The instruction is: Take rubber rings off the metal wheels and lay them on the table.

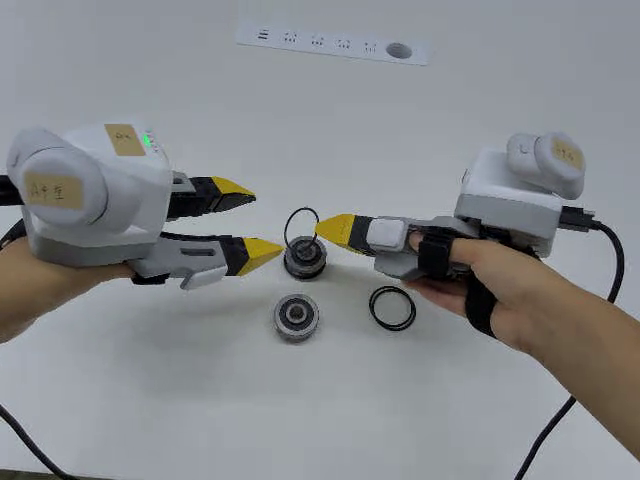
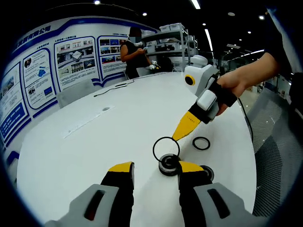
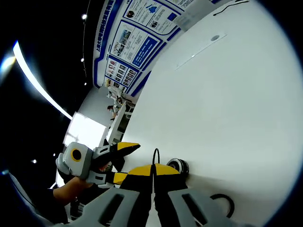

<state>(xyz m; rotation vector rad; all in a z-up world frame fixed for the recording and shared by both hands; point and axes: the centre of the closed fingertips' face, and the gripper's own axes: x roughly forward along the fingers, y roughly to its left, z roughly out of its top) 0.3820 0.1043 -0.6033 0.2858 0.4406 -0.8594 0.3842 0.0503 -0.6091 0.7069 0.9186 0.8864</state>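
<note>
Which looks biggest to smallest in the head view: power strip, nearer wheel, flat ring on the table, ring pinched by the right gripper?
1. power strip
2-3. nearer wheel and flat ring: about alike, not ranked
4. pinched ring, in the shut jaws of the right gripper

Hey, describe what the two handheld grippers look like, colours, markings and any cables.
Both the left gripper and right gripper have white-and-grey housings and jaws ending in yellow tips. Each housing carries tan paper labels. A green light glows on the left one. A black cable leaves the right one, and black straps wrap the right hand.
</note>
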